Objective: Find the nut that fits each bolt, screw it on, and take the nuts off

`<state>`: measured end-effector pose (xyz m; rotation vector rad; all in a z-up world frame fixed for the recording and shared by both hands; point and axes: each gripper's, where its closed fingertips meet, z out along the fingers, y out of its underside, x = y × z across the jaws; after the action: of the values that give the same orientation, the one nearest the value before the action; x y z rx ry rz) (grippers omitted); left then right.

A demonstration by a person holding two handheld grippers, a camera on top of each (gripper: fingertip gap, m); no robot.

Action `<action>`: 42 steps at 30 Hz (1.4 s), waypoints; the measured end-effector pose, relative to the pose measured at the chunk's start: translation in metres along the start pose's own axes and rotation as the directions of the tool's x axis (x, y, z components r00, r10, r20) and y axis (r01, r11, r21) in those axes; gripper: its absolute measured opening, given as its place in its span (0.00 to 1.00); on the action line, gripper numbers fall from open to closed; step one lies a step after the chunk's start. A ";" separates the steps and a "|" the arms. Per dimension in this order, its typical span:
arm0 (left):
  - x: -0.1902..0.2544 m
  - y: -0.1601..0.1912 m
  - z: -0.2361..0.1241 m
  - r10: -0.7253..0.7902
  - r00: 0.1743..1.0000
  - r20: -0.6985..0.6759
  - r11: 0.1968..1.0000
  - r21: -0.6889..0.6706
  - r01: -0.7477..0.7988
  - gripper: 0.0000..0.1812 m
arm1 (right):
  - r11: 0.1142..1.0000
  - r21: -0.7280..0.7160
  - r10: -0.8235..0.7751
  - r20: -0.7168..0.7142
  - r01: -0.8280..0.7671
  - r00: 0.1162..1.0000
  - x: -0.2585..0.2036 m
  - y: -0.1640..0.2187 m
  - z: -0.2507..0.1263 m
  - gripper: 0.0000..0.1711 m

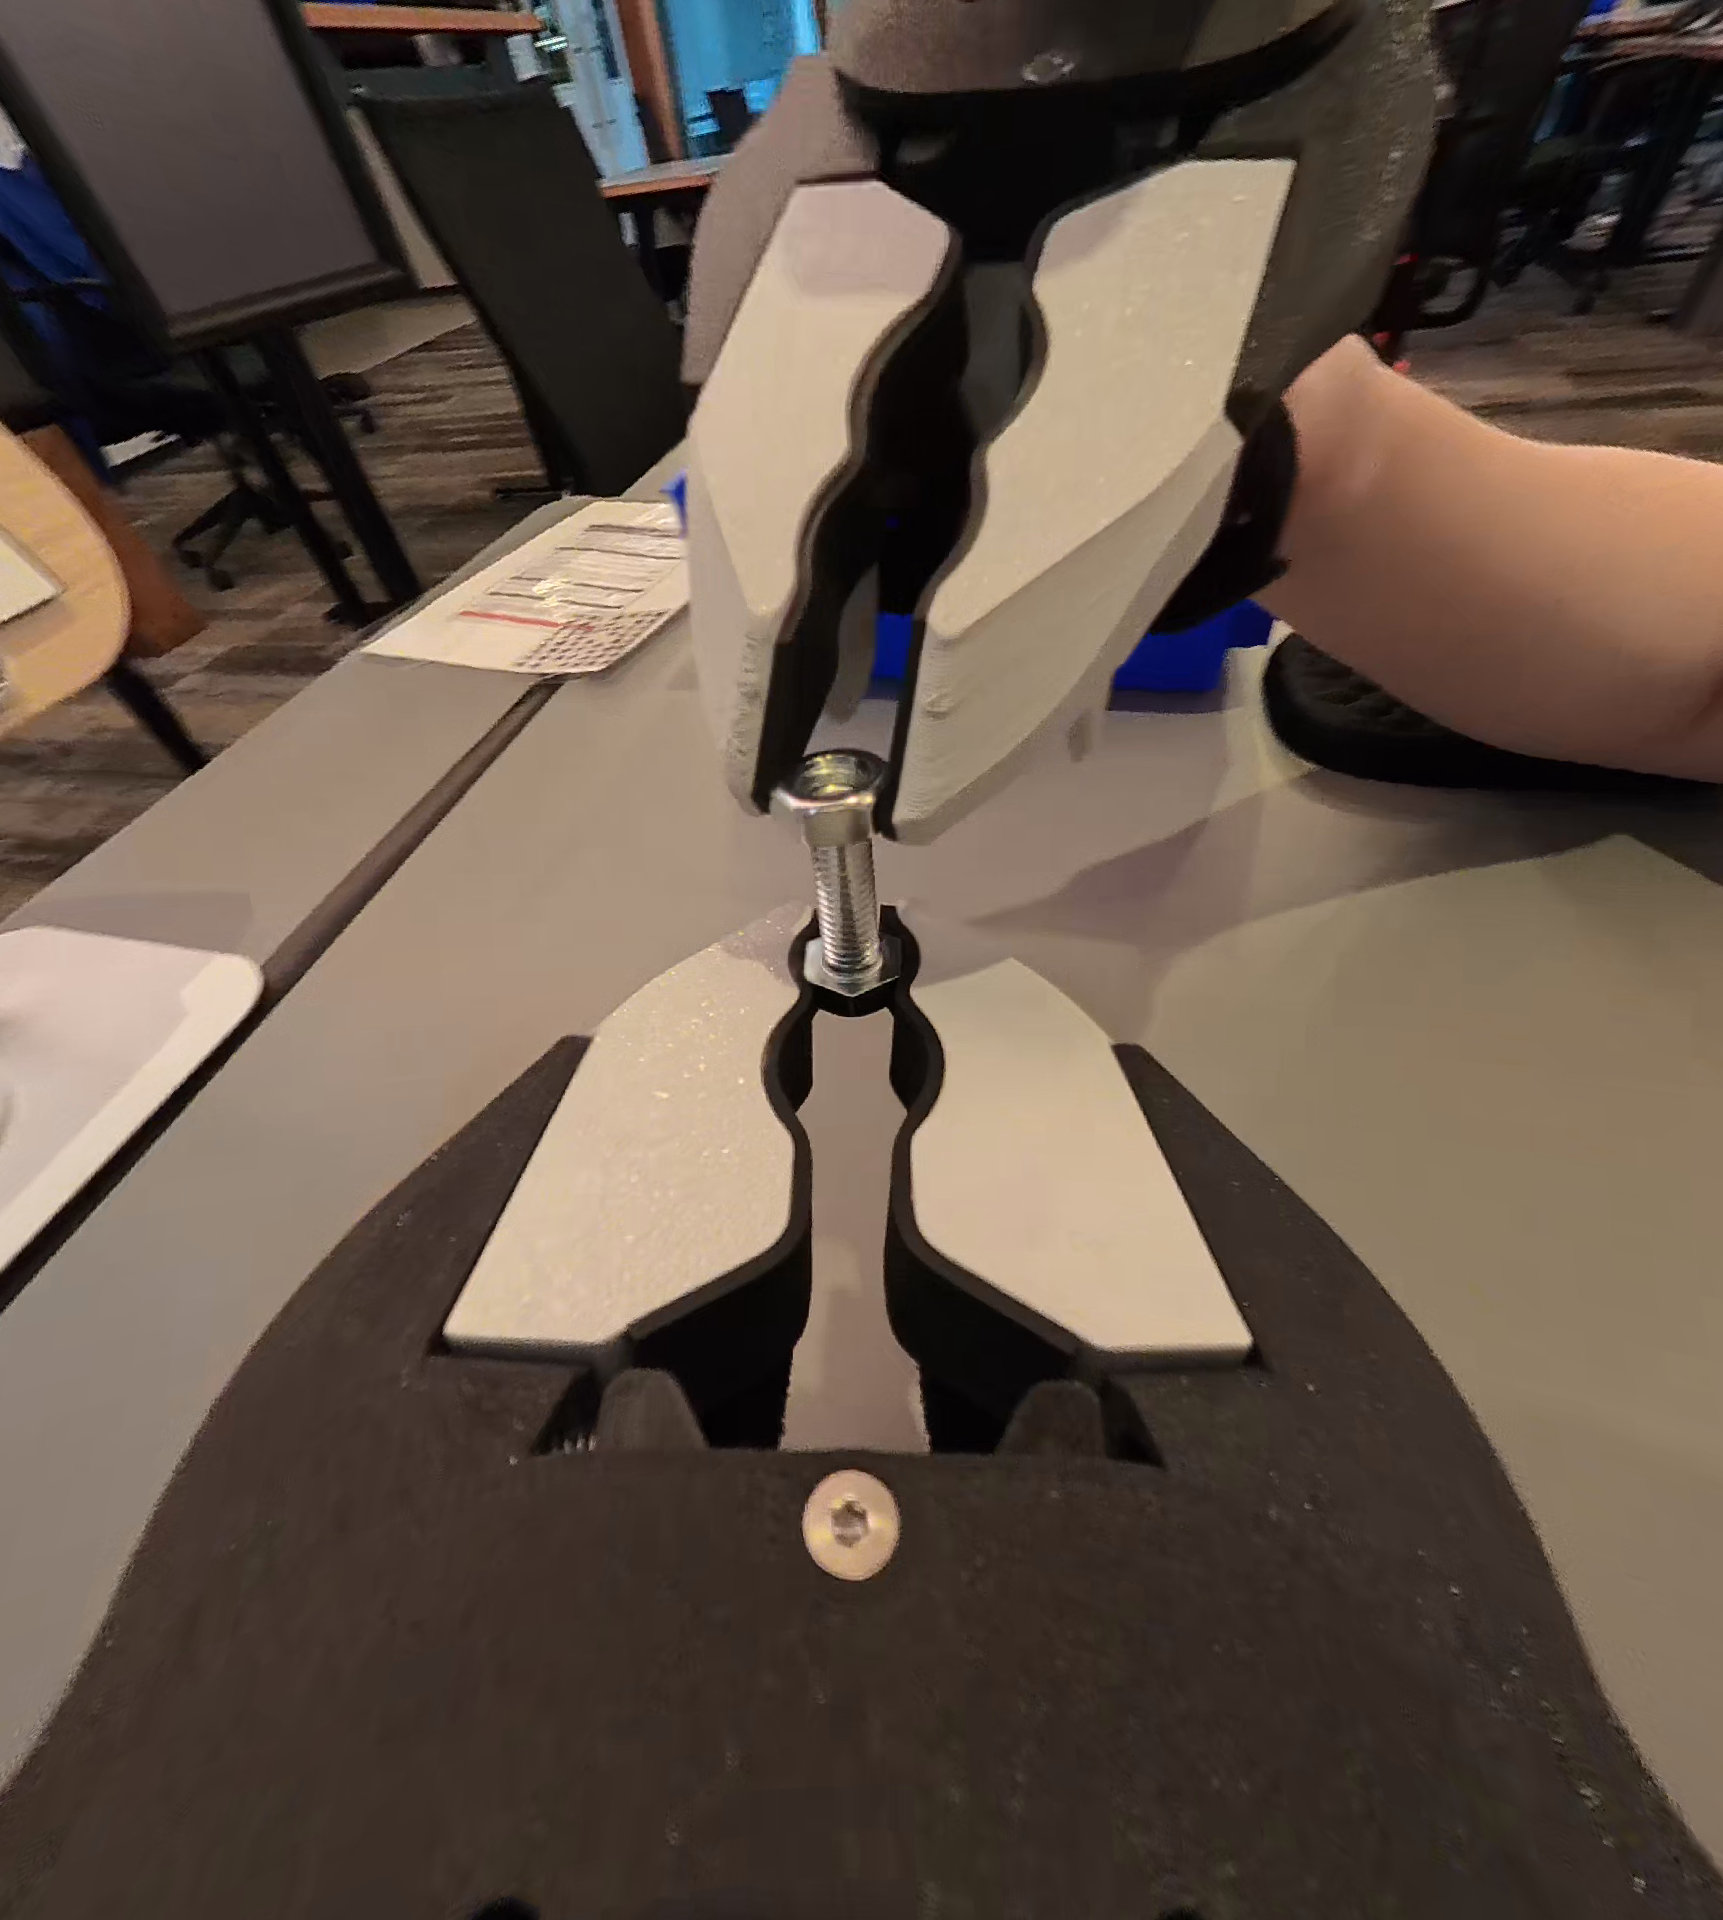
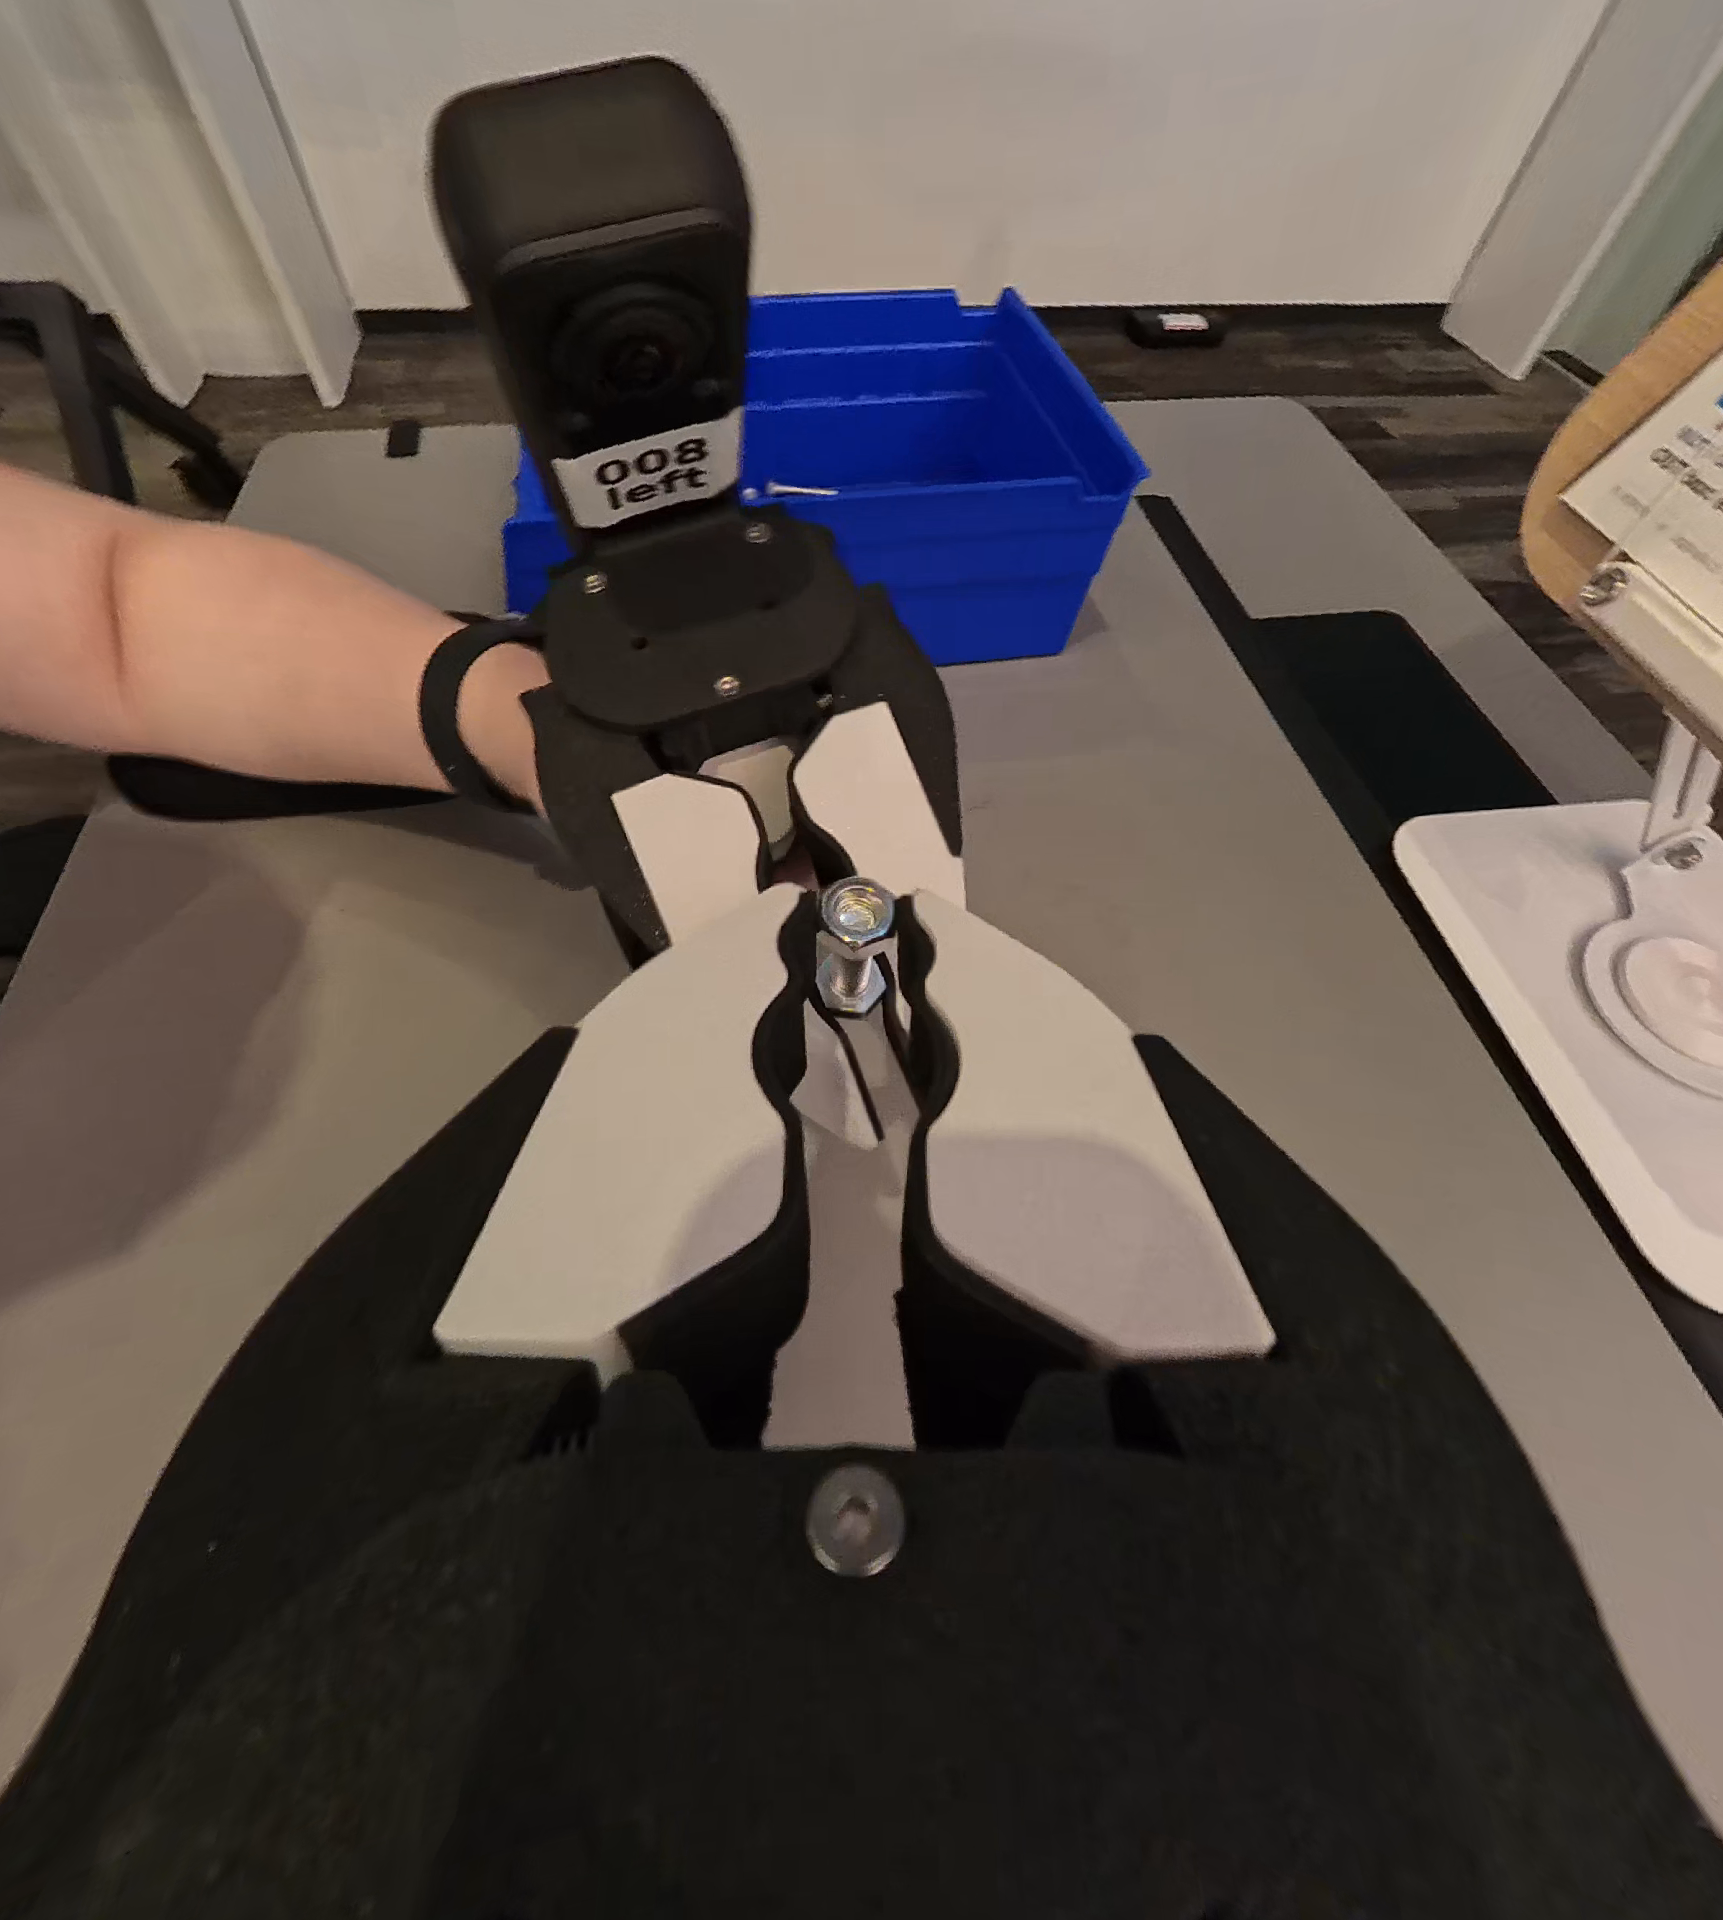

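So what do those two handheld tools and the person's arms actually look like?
Each tool, the left tool and the right tool, has two pale grey fingers lined with wavy black pads, set in a rough black body with a silver screw. The left carries a black camera and a white label. A black strap loops the wrist; the forearms are bare.

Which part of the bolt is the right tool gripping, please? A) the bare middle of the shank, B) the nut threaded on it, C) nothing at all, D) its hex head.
D: the right tool pinches the bolt's hex head, while the left tool holds the nut.
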<state>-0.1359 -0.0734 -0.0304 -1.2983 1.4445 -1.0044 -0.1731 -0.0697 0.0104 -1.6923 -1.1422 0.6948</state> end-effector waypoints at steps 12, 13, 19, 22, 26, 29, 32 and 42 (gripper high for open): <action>-0.038 0.021 -0.005 0.032 0.951 0.306 0.987 -0.158 0.018 0.05 | 0.971 0.063 0.239 -0.222 -0.231 0.945 0.026 0.007 0.018 0.08; -0.040 0.023 -0.005 0.045 0.946 0.321 0.985 -0.174 0.012 0.05 | 0.964 0.069 0.267 -0.228 -0.257 0.937 0.027 0.009 0.018 0.08; -0.042 0.027 -0.005 0.045 0.943 0.329 0.980 -0.196 0.022 0.05 | 0.947 0.082 0.322 -0.239 -0.312 0.916 0.029 0.012 0.020 0.08; -0.038 0.024 -0.004 0.019 0.956 0.293 0.985 -0.171 0.033 0.05 | 0.953 0.101 0.301 -0.223 -0.285 0.927 0.027 0.005 0.018 0.14; -0.026 0.018 -0.001 -0.012 0.980 0.196 0.990 -0.132 0.039 0.05 | 0.980 0.123 0.177 -0.195 -0.155 0.965 0.023 -0.016 0.000 0.19; -0.007 0.005 0.000 -0.086 0.996 0.021 0.995 -0.044 0.087 0.05 | 0.986 0.162 0.067 -0.113 -0.048 0.991 0.014 -0.031 -0.020 0.19; 0.013 -0.010 -0.004 -0.097 0.985 -0.145 0.994 0.045 0.105 0.05 | 0.972 0.232 0.034 0.027 -0.039 0.999 0.003 -0.036 -0.032 0.21; 0.038 -0.033 -0.016 -0.003 0.961 -0.277 0.987 0.154 0.047 0.05 | 0.948 0.309 -0.143 0.191 0.079 0.971 -0.032 -0.027 -0.014 0.35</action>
<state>-0.1444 -0.1154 0.0010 -1.0942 1.5215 -1.3328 -0.1844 -0.1012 0.0389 -1.3106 -1.2012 0.9429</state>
